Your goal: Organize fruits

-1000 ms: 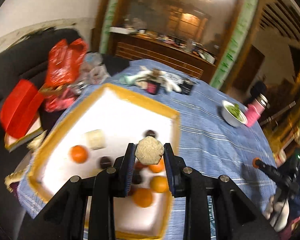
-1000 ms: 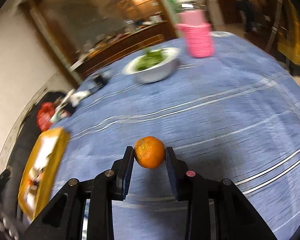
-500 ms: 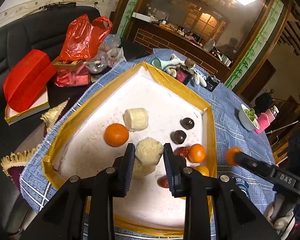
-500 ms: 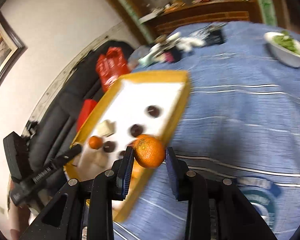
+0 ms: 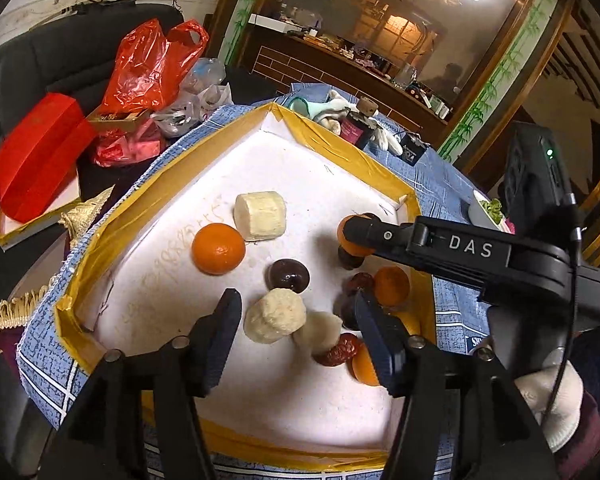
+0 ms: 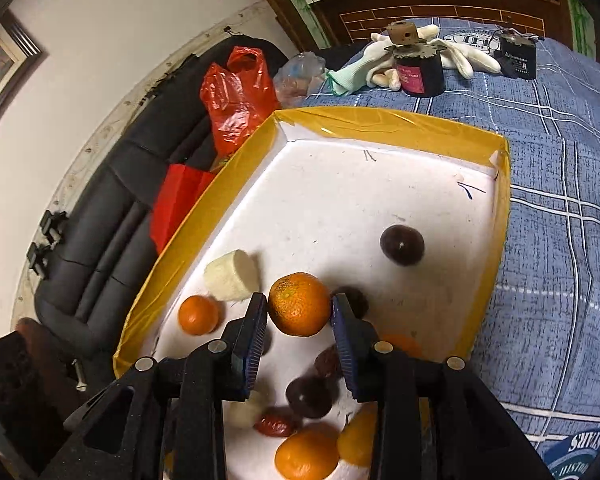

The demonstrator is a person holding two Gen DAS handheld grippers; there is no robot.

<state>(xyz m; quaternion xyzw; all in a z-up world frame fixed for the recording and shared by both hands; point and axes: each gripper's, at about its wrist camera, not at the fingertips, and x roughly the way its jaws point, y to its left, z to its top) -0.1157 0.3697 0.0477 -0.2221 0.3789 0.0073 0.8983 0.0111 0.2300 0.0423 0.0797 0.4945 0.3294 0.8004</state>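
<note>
Two grippers work over a yellow-rimmed white tray (image 5: 112, 216): the left gripper (image 5: 296, 322), fingers spread wide, flanks a pale crumbly lump (image 5: 275, 315) lying on the tray floor between them, while the right gripper (image 6: 299, 311) is clamped on a mandarin (image 6: 299, 309) above the tray. Beyond the left fingers lie a dark round fruit (image 5: 289, 275), another mandarin (image 5: 218, 248) and a cream-coloured cylinder (image 5: 260, 215).

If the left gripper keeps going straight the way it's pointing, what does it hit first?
Probably the pale rough lump lying between the open left gripper fingers, on the white tray; depth is unclear.
</note>
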